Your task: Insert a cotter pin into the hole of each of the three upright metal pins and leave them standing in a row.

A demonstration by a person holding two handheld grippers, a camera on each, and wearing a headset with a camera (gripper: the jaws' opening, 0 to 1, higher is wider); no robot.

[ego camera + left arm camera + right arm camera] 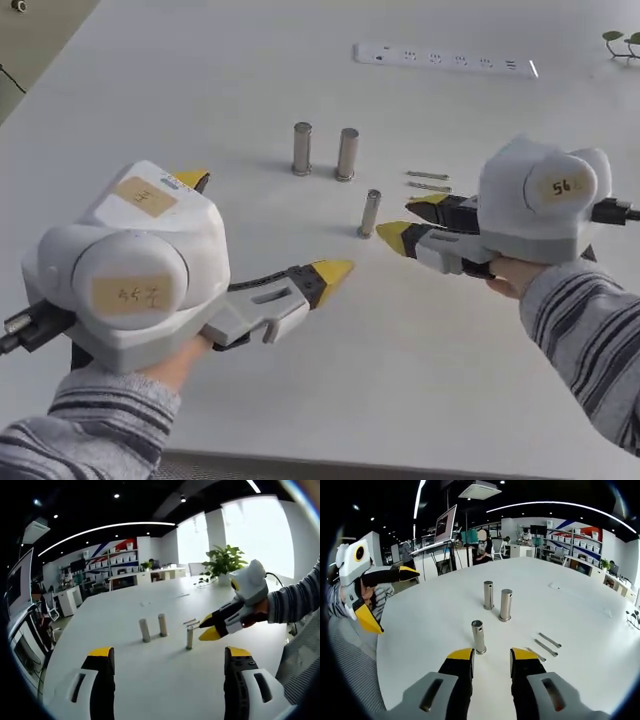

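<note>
Head view has my left gripper [262, 225] at 8 o'clock. Its jaws are wide apart and nothing is in them. My right gripper [408, 218] is at 3 o'clock. Its jaws are a little apart and hold nothing too. Three metal pins stand up on the white table [400, 360]. The near pin [370, 213] is just beside my right gripper's tips, at their 9 o'clock. The far left pin [302, 148] and the far right pin [347, 154] stand side by side at 11 o'clock from it. Thin cotter pins [428, 175] lie flat on the table at 1 o'clock from the near pin.
</note>
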